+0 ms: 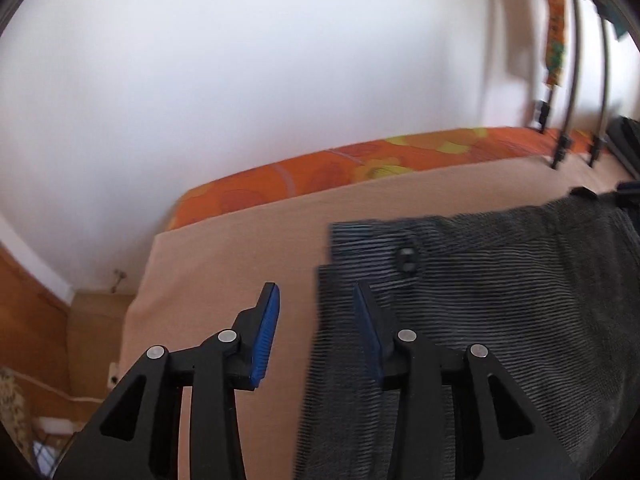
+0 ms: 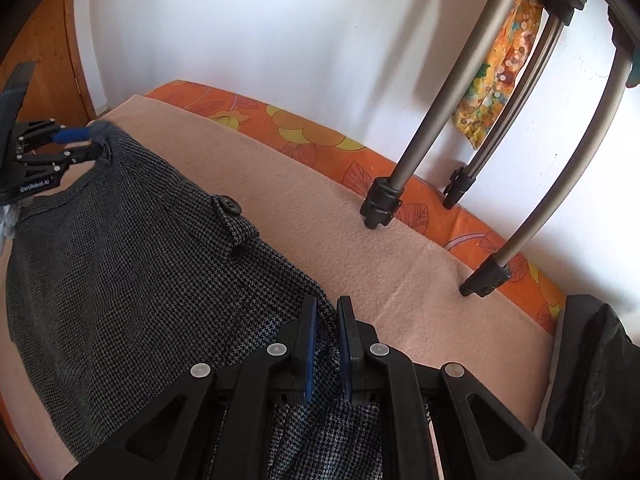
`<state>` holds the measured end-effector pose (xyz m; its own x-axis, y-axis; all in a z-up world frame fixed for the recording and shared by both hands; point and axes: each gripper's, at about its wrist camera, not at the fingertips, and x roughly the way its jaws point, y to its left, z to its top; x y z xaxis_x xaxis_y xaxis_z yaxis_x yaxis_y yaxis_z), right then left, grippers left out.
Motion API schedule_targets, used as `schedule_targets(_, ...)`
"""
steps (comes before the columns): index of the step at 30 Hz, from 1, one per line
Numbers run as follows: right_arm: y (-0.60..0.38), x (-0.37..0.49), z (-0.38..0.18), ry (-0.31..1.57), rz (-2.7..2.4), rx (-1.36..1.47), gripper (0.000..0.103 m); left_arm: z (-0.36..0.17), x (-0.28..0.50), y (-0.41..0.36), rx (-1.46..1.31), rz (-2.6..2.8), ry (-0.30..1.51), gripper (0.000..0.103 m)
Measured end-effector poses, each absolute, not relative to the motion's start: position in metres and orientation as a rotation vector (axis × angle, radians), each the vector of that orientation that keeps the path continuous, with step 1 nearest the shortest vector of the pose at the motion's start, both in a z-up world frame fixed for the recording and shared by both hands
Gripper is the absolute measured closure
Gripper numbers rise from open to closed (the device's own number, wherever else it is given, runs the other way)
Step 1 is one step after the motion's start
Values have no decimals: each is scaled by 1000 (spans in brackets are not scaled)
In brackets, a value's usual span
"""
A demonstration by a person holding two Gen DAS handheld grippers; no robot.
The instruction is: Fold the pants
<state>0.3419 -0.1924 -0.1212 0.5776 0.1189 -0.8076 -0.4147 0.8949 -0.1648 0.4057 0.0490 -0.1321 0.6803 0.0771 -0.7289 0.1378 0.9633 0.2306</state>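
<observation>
Dark grey houndstooth pants (image 2: 132, 264) lie on a peach blanket (image 2: 360, 224); a buttoned pocket flap (image 2: 232, 216) shows near their far edge. In the left wrist view the pants (image 1: 480, 300) fill the right half. My left gripper (image 1: 318, 300) is open, its right finger over the pants' left edge. In the right wrist view that gripper (image 2: 86, 142) sits at the pants' far corner. My right gripper (image 2: 326, 308) is shut on a fold of the pants at their near right edge.
Tripod legs (image 2: 380, 204) stand on the blanket at the back right. An orange flowered sheet (image 2: 304, 136) runs along the white wall. A black bag (image 2: 592, 380) lies at the right. A wooden door (image 2: 52, 52) and floor are at the left.
</observation>
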Motion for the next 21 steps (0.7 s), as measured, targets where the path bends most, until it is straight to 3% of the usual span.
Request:
schedule_targets(11, -192, 353, -123, 885, 312, -328, 94, -97, 339, 100, 182, -32, 795, 64)
schedule_targets(12, -192, 353, -122, 878, 311, -323, 92, -97, 329, 102, 175, -45, 801, 61)
schedule_targets(13, -193, 352, -119, 877, 303, -316, 83, -98, 320, 103, 170, -59, 810, 57)
schedule_targets(15, -200, 345, -110, 854, 287, -282, 59, -102, 305, 107, 150, -64, 830, 46)
schedule_targets(17, -208, 331, -98, 833, 277, -239, 56, -108, 292, 113, 91, -84, 865, 38)
schedule_targets(21, -212, 281, -76, 817, 343, -157, 55, -127, 280, 120, 8, -116, 948, 38)
